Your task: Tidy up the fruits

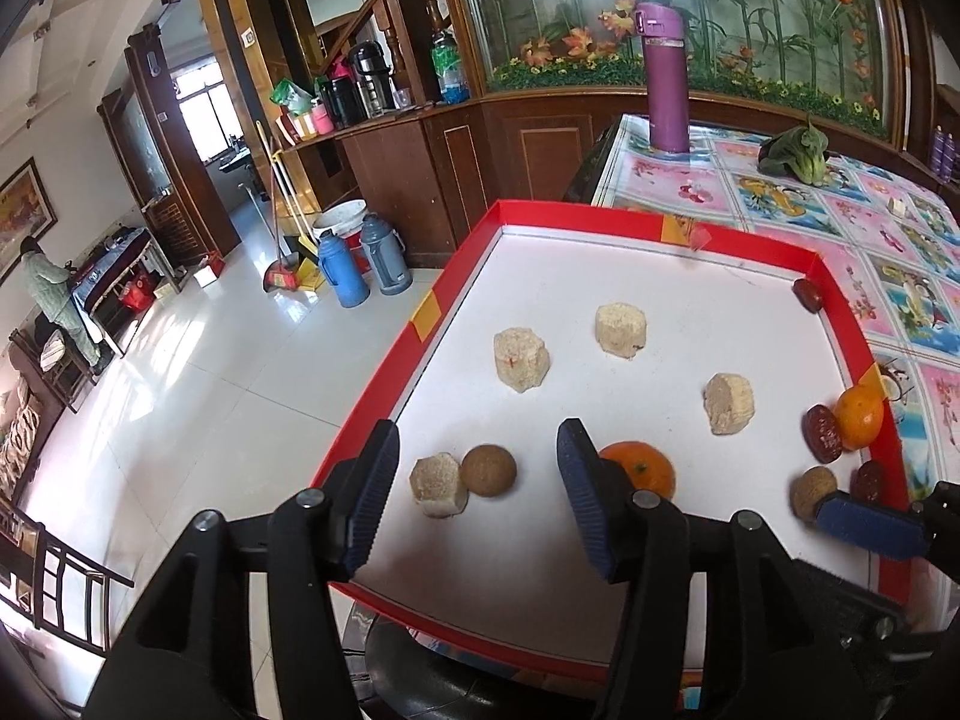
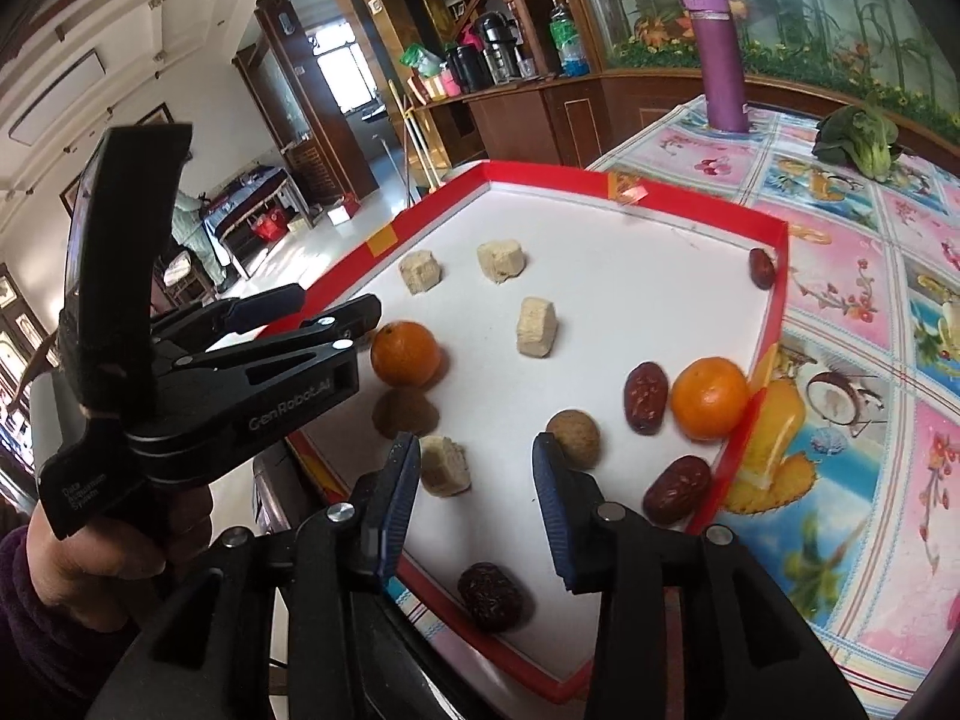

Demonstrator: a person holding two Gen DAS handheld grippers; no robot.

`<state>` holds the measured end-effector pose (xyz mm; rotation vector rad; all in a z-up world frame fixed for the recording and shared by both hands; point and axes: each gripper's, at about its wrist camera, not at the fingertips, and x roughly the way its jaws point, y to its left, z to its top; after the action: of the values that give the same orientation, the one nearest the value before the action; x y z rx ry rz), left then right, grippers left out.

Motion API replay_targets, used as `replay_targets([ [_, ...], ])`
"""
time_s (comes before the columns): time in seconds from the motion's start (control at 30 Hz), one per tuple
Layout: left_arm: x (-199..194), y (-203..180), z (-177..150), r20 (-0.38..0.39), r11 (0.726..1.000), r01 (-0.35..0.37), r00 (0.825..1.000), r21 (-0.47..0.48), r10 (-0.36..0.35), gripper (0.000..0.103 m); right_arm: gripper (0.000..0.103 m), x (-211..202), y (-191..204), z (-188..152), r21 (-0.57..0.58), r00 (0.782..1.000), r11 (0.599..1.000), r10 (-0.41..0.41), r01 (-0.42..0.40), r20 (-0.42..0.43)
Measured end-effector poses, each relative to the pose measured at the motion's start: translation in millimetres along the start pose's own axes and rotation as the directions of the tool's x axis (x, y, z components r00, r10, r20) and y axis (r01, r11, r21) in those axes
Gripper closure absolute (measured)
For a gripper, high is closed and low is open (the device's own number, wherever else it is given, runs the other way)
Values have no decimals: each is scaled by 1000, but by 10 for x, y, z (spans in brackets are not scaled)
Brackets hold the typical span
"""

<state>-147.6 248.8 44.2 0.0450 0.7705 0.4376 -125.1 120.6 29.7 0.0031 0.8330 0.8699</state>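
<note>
A red-rimmed tray (image 1: pixel 840 324) with a white floor holds the loose pieces. My left gripper (image 1: pixel 478 429) hangs open above its near left part, over a brown round fruit (image 1: pixel 488 470) and a beige block (image 1: pixel 438 483). An orange (image 1: pixel 639 468) sits just behind its right finger. My right gripper (image 2: pixel 477 444) is open too, low over the tray's near right corner, with a beige block (image 2: pixel 444 465) and a brown round fruit (image 2: pixel 573 438) near its fingertips. A second orange (image 2: pixel 710 399) and several red dates (image 2: pixel 645 396) lie by the right rim.
Three more beige blocks (image 1: pixel 621 329) are spread mid-tray, and one date (image 1: pixel 808 294) lies in the far right corner. A purple bottle (image 1: pixel 666 78) and a leafy green vegetable (image 1: pixel 795 153) stand on the floral tablecloth (image 2: pixel 852 276) beyond. The tray's left side overhangs the tiled floor (image 1: pixel 210 372).
</note>
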Motion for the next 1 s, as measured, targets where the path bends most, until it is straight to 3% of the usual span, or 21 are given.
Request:
replay_targets([
  [0.3,-285,-87,113,57,1000,17,998,0,-17,35,61,-336,-241,90,59,995,998,-36,30,96],
  [0.53,-530,-129,143,95,999,23,995,-24,-21,18,57,-514,-317,101,71,987,996,-71,62,145],
  [0.77,-761,-126,156,118,997,31,993,-67,-23,0,37,-733,-338,84,70,975,994,-93,80,204],
  [0.87,-827,-117,162,113,996,35,993,-79,-25,0,23,-839,-336,84,75,966,993,-102,86,239],
  [1.0,-934,-87,166,124,996,28,992,-87,-17,0,16,-952,-341,94,97,955,992,-107,83,277],
])
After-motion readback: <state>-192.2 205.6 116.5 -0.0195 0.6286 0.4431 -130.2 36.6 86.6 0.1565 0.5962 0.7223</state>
